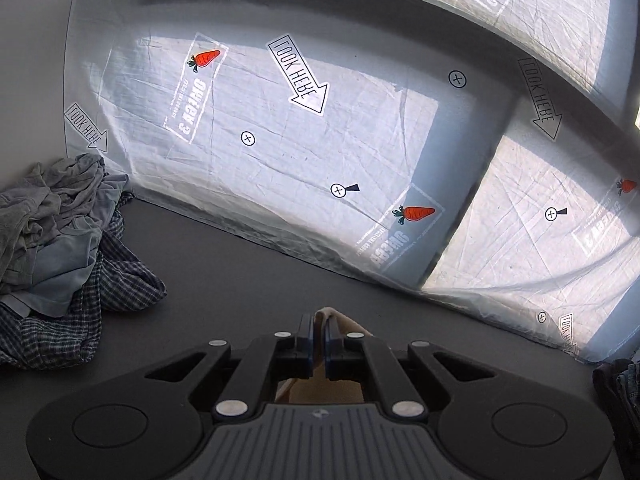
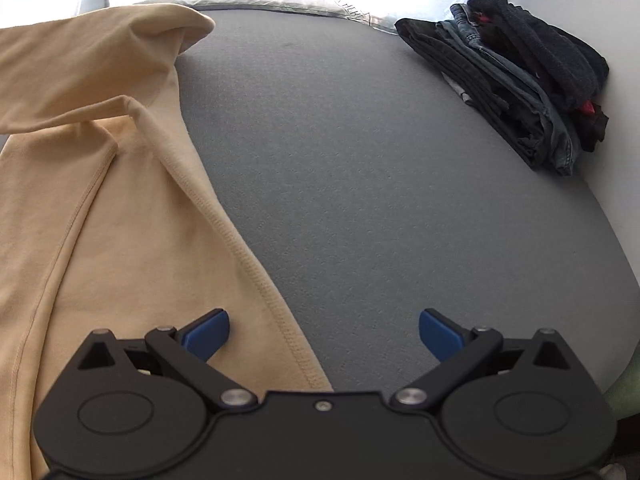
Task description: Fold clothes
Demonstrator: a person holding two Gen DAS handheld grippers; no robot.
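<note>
Across the far side of the grey table (image 1: pixel 224 280) hangs a translucent plastic sheet (image 1: pixel 320 140) whose print reads mirrored: arrows lettered "LOOK HERE" (image 1: pixel 298 76), orange carrot logos (image 1: pixel 205 58) over a word that looks like "OMEGA 3", with smaller lines too faint to read, plus circled crosses. The left gripper (image 1: pixel 319 334) has its jaws pressed together on a fold of the beige garment (image 1: pixel 328 318), most of which is hidden behind the gripper body in that view. The right wrist view shows that beige garment (image 2: pixel 100 200) spread over the near left of the table, its stitched hem running diagonally and its left part cut off. The right gripper (image 2: pixel 324 334) stands wide open and empty, its left blue pad (image 2: pixel 208 330) over the cloth. A rumpled heap of grey, blue and checked clothes (image 1: pixel 60 248) lies far left; a stack of dark clothes and denim (image 2: pixel 516 80) sits far right, no labels legible.
</note>
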